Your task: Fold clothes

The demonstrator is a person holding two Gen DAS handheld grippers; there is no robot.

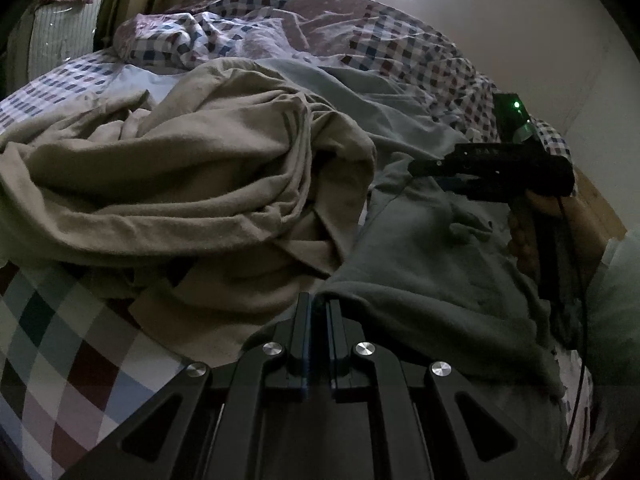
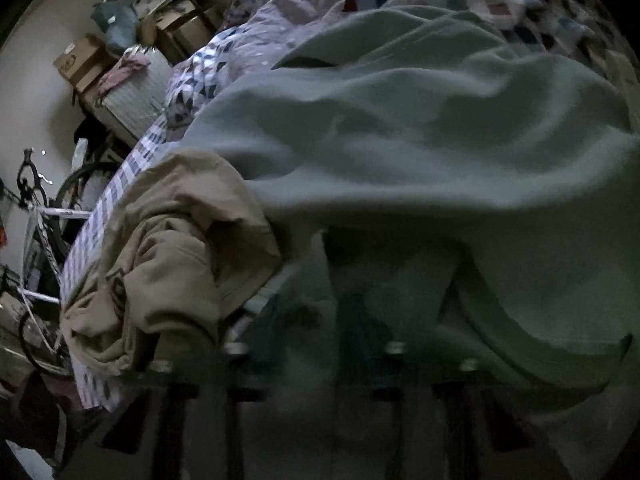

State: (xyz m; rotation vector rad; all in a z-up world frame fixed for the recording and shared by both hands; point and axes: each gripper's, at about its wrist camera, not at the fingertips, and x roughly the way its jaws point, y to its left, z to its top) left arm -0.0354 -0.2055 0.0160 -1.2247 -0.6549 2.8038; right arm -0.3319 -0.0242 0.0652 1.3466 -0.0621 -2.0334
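Note:
A grey-green garment (image 1: 420, 264) lies across the checked bed. My left gripper (image 1: 318, 304) is shut on its near hem. A crumpled beige garment (image 1: 180, 184) lies to the left, touching it. My right gripper (image 1: 444, 178) shows at the right of the left wrist view, held by a hand, its fingers pinched on a raised fold of the grey-green garment. In the right wrist view the grey-green garment (image 2: 420, 152) fills the frame and drapes over my right gripper (image 2: 320, 320), whose fingers are dim and blurred. The beige garment (image 2: 168, 256) lies at the left.
The checked bedsheet (image 1: 72, 344) covers the bed, with a rumpled checked quilt (image 1: 280, 24) at the far end. Cardboard boxes (image 2: 80, 60) and a bicycle (image 2: 40, 216) stand beside the bed's left side. A wall (image 1: 540, 40) runs along the right.

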